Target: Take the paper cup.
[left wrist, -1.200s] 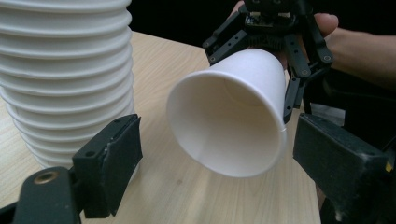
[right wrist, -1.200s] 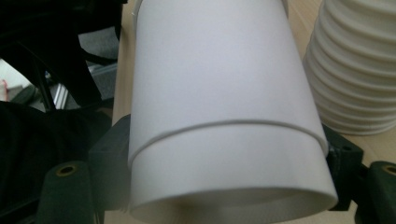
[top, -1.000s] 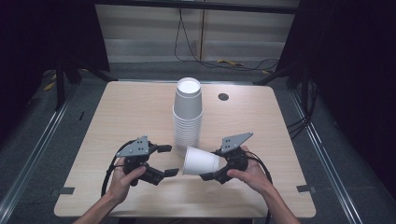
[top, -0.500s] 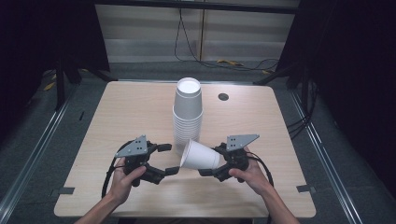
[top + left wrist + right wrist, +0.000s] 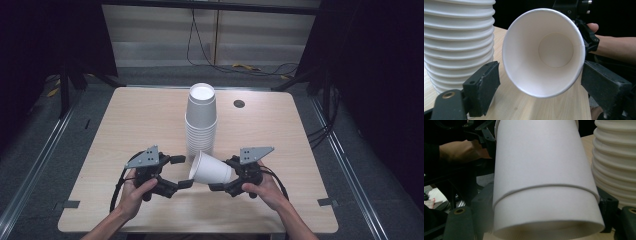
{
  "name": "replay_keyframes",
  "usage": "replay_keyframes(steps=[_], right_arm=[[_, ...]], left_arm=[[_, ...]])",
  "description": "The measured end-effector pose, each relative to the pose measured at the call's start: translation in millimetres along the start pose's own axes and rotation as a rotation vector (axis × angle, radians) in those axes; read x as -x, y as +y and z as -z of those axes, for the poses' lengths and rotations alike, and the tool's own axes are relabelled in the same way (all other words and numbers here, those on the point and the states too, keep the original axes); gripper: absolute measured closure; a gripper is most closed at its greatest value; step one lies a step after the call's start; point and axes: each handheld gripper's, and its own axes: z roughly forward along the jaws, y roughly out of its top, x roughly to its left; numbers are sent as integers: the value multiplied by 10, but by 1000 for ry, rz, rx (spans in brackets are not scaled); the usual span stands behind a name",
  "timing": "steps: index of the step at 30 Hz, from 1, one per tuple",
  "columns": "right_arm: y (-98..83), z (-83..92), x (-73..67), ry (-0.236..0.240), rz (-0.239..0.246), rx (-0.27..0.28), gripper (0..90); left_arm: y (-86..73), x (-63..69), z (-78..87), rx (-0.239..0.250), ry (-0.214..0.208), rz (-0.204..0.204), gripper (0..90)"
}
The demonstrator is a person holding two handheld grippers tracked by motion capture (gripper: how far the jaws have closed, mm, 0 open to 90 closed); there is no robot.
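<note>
Cup (image 5: 211,169) between right gripper's fingers (image 5: 482,202)

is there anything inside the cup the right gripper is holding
No, the left gripper view looks straight into the cup and shows only its bare white wall and bottom.

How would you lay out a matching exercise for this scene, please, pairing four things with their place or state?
Things:
1. loose cup
2. cup stack
3. left gripper
4. dark round spot

Places or states:
A. standing upright, rims down
B. farther back, right of the cup stack
C. on its side, held in the right gripper
D. jaws apart, facing the loose cup's open mouth

Pairs: 1-C, 2-A, 3-D, 4-B
</note>
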Motion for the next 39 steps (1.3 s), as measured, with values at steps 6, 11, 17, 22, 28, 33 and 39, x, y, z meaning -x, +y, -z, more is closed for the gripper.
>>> replay_keyframes(steps=[6, 11, 17, 22, 28, 33, 39], right_arm=[[-7, -37, -12, 6, 9, 13, 231], [-6, -69, -34, 20, 17, 13, 231], [3, -117, -65, 35, 23, 12, 232], [-4, -155, -78, 36, 20, 4, 231], [-4, -177, -91, 42, 20, 3, 230], [7, -190, -96, 52, 33, 3, 230], [2, -203, -110, 54, 34, -6, 230]], left_arm=[[0, -10, -6, 4, -20, 13, 144], [-3, -21, -32, -8, 3, 28, 15], [2, -8, -79, -12, -25, 21, 0], [14, 17, -104, -12, -13, 2, 0], [19, 22, -143, -13, -36, -3, 0], [36, 38, -214, -30, -51, -5, 0], [34, 61, -240, -32, -56, -18, 25]])
